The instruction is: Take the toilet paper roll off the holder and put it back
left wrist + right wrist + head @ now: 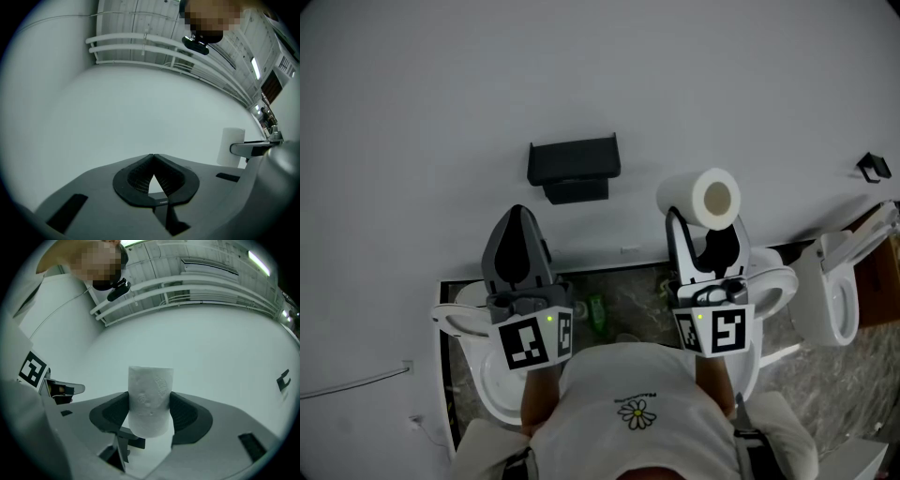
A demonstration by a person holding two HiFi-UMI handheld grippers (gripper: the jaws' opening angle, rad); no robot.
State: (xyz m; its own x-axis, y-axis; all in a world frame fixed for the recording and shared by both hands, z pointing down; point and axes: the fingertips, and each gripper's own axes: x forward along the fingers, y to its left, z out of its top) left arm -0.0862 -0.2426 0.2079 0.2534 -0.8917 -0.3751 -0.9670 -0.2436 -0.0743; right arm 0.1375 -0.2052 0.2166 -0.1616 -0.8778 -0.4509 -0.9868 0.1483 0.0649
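Before the wall [431, 84], the roll [701, 199] is off the holder [574, 169]
Right gripper [705, 230]: jaws clamped on the roll's sides, right of the holder, apart from it; left gripper [518, 214]: jaws closed tip to tip, empty.

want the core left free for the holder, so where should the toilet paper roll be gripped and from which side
Grip the toilet paper roll across its curved paper wall at mid-length, coming in from the side, as the right gripper does now. That leaves both flat ends clear and the hollow core open for the black wall holder.
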